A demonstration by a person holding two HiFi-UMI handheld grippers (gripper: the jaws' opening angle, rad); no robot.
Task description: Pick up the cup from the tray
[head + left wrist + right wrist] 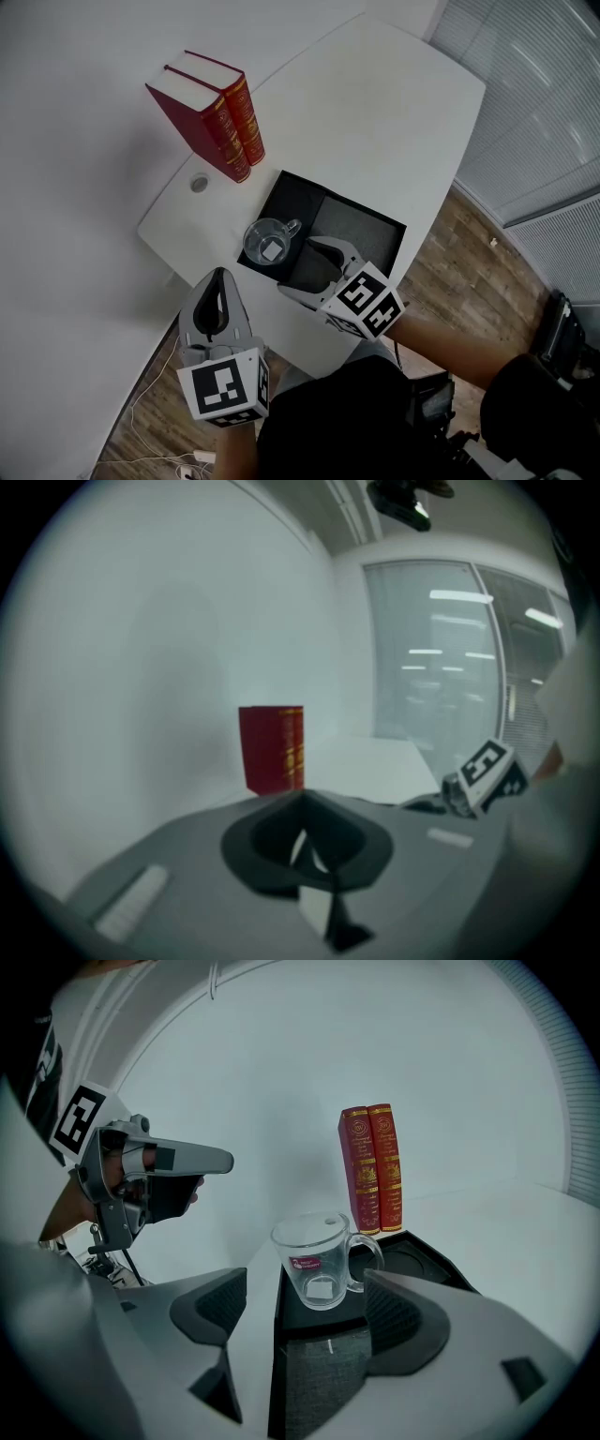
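A clear glass cup (269, 244) with a handle stands upright in the near left corner of the black tray (361, 220). My right gripper (302, 267) hovers just short of the cup, low over the tray's grey mat. Its jaws stand open. In the right gripper view the cup (319, 1265) sits ahead of the right gripper (305, 1314), with a dark pad on either side and nothing touching it. My left gripper (217, 292) hangs off the table's near left edge, shut and empty. In its own view the left gripper (305, 844) shows its fingers closed together.
Two red books (211, 117) stand upright on the white table (375, 122) behind the tray, with a round grommet (199, 184) near them. The books (372, 1166) rise behind the cup. Wooden floor (459, 253) and loose cables (155, 457) lie below the table's edges.
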